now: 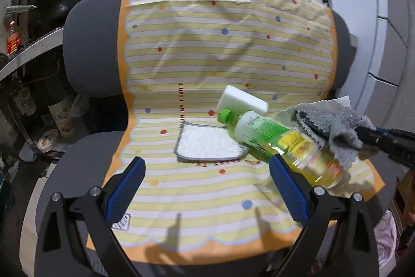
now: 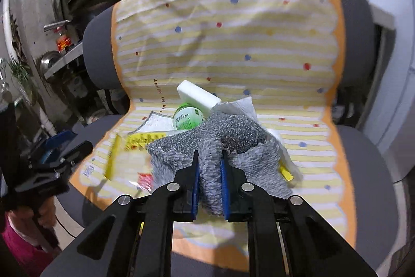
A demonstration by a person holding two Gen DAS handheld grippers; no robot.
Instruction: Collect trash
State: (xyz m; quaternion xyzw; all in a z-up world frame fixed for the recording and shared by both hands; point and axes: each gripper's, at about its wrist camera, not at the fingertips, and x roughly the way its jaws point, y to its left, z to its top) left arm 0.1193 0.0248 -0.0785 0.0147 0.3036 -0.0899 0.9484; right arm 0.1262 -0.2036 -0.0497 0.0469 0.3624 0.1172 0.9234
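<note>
Right tongs [image 2: 209,160] were clamped on a fold of the grey fluffy cloth [image 2: 228,136], bunched on the right side of the chair seat, over a white paper towel [image 2: 240,105] and against the plastic bottle [image 1: 275,139]. That bottle, green-capped with yellow liquid inside, lay on its side, cap pointing far-left, its neck over a white dishcloth [image 1: 207,144] with grey edging. Just beyond the cap sat a white sponge block [image 1: 242,100]. Left tongs [image 1: 207,173] hung near the seat's front edge, blue pads wide apart, gripping nothing. Everything rested on a yellow striped cover [image 1: 220,48] draped over the grey chair [image 1: 88,53].
</note>
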